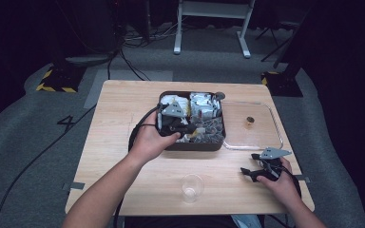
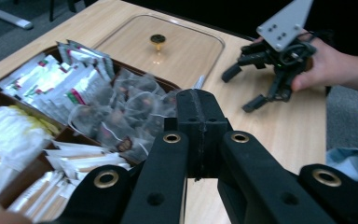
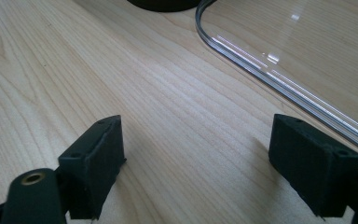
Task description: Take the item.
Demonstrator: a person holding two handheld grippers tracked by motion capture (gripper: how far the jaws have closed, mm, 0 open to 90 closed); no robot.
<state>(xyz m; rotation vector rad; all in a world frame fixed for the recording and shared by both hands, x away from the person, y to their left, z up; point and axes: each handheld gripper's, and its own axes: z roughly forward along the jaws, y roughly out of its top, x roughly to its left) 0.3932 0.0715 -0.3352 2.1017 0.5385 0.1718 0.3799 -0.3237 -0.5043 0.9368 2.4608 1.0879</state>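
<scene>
We see a light wooden table (image 1: 123,142) with a dark compartment tray (image 1: 197,145) near its far middle. The tray holds white packets (image 2: 51,79), translucent tea bags (image 2: 126,109), yellowish packets (image 2: 9,135) and thin white sticks (image 2: 84,161), each sort in its own compartment.

We see the left gripper (image 1: 183,127) held by the left hand (image 1: 149,140) over the near part of the tray. In the left gripper view its two black jaws are pressed together, pad against pad, with nothing visible between them. The closed tips sit above the tray's near edge, beside the tea bags.

A clear lid (image 1: 252,126) with a small gold knob (image 1: 250,120) lies flat on the table, just right of the tray and touching its side.

We see the right gripper (image 1: 253,166) held by the right hand (image 1: 280,183) near the table's right front edge, close to the near corner of the lid. Its jaws stand wide apart over bare wood and hold nothing; the lid's curved rim (image 3: 279,88) passes just beyond one jaw.

A clear cup (image 1: 192,187) stands upright near the front edge, between the two forearms and apart from both grippers.
</scene>
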